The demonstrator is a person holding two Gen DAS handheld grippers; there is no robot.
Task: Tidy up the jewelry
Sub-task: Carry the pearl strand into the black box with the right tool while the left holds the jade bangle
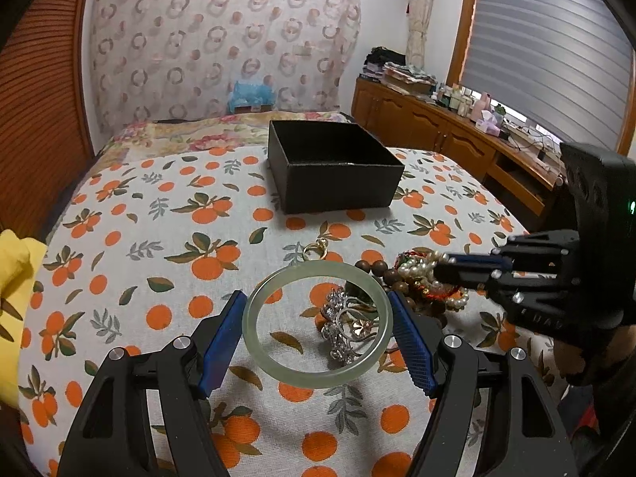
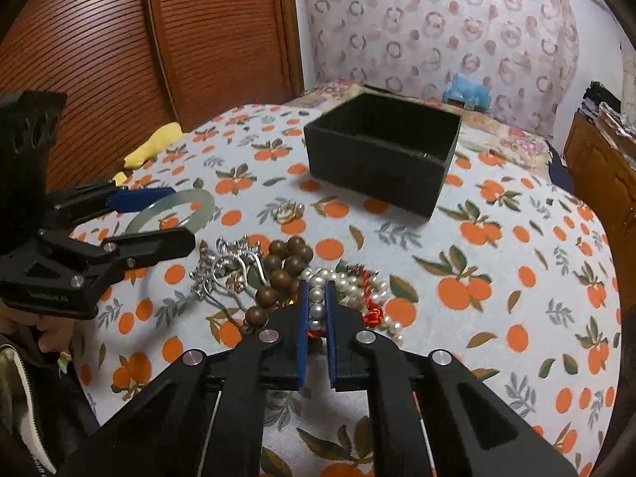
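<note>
My left gripper (image 1: 316,298) is shut on a pale green jade bangle (image 1: 318,268), its blue pads pressing the ring's two sides; the right wrist view shows this bangle (image 2: 200,198) held just above the cloth. My right gripper (image 2: 317,284) is shut on a strand of white pearls (image 2: 317,310) at the near edge of the jewelry heap. That heap also holds brown wooden beads (image 2: 286,266), a silver ornament (image 2: 226,266) and red cord (image 2: 371,312). An open black box (image 1: 334,183) stands farther back on the orange-print cloth.
A small gold ring (image 1: 316,250) lies between the heap and the box. Yellow cloth (image 1: 16,270) sits at the bed's left edge. A wooden dresser (image 1: 437,127) with clutter runs along the right wall. A person's hand (image 2: 47,338) holds the left gripper.
</note>
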